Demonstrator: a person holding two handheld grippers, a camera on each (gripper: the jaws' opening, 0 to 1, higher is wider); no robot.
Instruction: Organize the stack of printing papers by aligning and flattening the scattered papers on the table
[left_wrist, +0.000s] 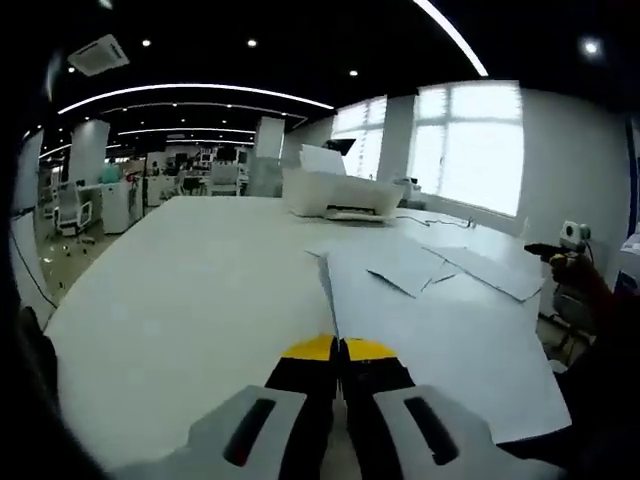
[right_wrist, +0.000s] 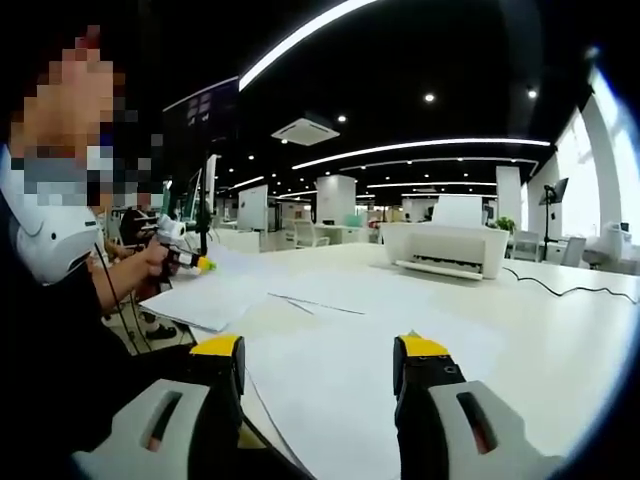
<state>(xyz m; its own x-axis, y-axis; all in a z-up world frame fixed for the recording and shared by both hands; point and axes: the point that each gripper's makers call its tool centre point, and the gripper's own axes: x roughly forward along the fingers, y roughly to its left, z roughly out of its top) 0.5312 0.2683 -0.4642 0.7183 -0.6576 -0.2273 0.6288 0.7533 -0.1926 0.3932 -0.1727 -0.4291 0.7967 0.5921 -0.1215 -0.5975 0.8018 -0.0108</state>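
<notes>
Left gripper (left_wrist: 338, 350) jaws pinched on papers (left_wrist: 440, 330) — right gripper (right_wrist: 320, 362) agape.

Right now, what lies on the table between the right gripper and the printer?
In the right gripper view, white paper sheets, then bare table before the printer.

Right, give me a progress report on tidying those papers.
Done: nothing looks squared up yet; the sheets lie fanned at different angles on the white table. In hand: the left gripper, jaws closed, sits at the edge of the nearest sheet, while the right gripper hovers open above paper. Left: align all edges into one stack and flatten it. The printer stands behind.
</notes>
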